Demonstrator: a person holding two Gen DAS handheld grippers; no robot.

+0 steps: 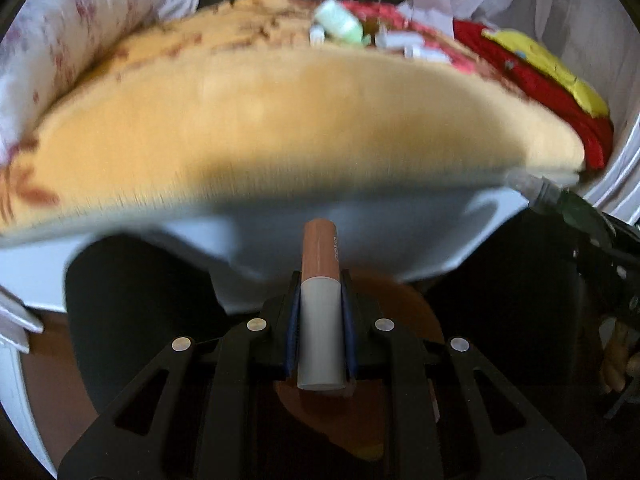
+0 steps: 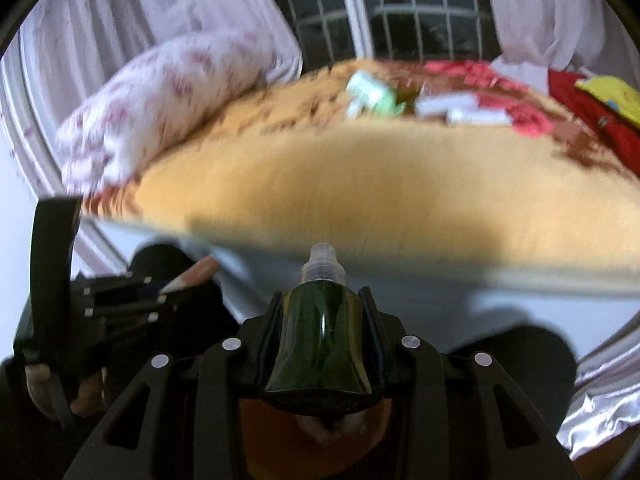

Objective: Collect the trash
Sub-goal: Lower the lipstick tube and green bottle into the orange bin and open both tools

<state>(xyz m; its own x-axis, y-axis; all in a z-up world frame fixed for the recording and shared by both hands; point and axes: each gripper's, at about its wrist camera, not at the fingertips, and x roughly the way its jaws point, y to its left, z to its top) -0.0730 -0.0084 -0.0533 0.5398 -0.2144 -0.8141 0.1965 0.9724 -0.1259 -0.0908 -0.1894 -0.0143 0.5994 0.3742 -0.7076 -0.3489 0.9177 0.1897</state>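
My left gripper (image 1: 320, 292) is shut on a small tube (image 1: 320, 300) with a brown top and grey base, held upright in front of the bed edge. My right gripper (image 2: 325, 308) is shut on a dark green bottle (image 2: 322, 344) with a clear neck. The left gripper with its tube also shows at the left of the right wrist view (image 2: 120, 300). The bottle's neck shows at the right of the left wrist view (image 1: 536, 190). More trash lies far back on the bed: a pale green bottle (image 1: 340, 20) (image 2: 370, 94) and white packets (image 1: 408, 44) (image 2: 460, 110).
The bed has an orange patterned blanket (image 1: 280, 120) (image 2: 360, 176), a floral pillow (image 2: 160, 100) at the left, and red and yellow cloth (image 1: 560, 80) at the right. Curtains and a barred window (image 2: 380, 12) stand behind. A brown floor (image 1: 52, 380) lies below.
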